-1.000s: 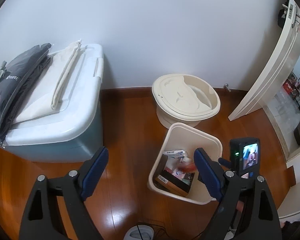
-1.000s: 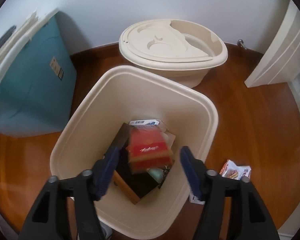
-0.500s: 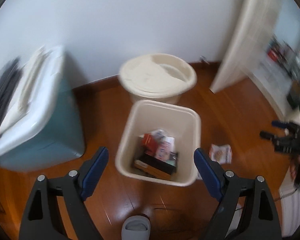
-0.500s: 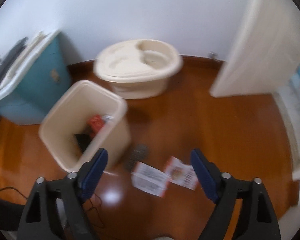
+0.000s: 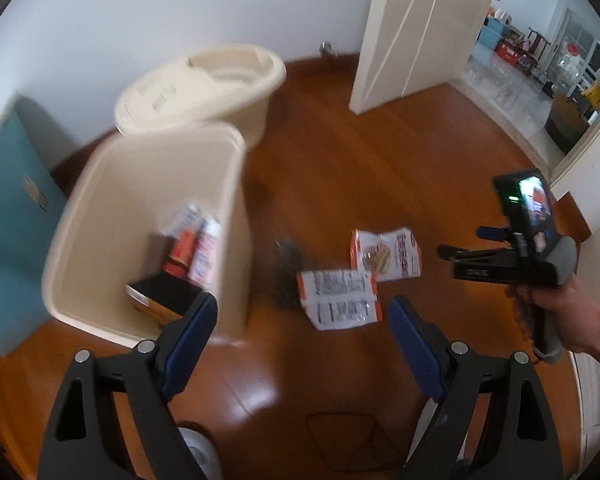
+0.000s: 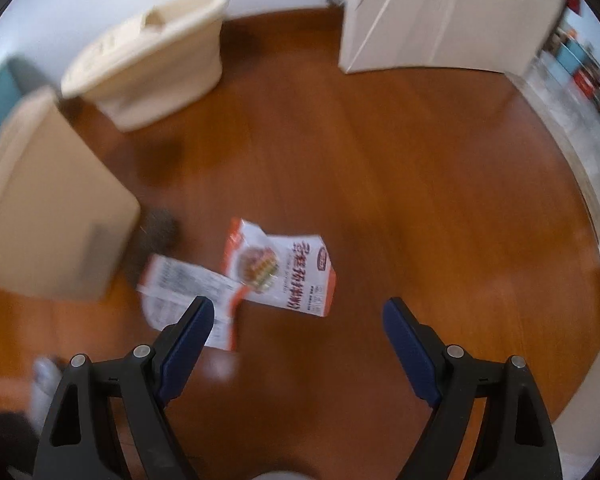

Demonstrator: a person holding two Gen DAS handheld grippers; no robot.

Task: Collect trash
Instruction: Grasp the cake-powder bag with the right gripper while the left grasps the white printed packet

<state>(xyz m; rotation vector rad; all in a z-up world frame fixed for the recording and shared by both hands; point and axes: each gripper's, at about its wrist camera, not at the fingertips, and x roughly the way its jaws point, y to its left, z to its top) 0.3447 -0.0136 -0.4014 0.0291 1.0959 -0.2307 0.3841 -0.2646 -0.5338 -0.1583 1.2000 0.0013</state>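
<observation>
Floor wrappers [image 6: 278, 270] now lie before right tongs [image 6: 298, 322], swung off bin [image 5: 148, 236].

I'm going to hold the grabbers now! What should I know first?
Left tool: open, empty. Right tool: open, empty.
The bin already holds several boxes and packets.
On the floor beside it lie two flat wrappers: the picture wrapper and the text-side wrapper. A dark object sits against the bin's side; too blurred to identify.
Left to do: pick these up and drop them in the bin.
</observation>
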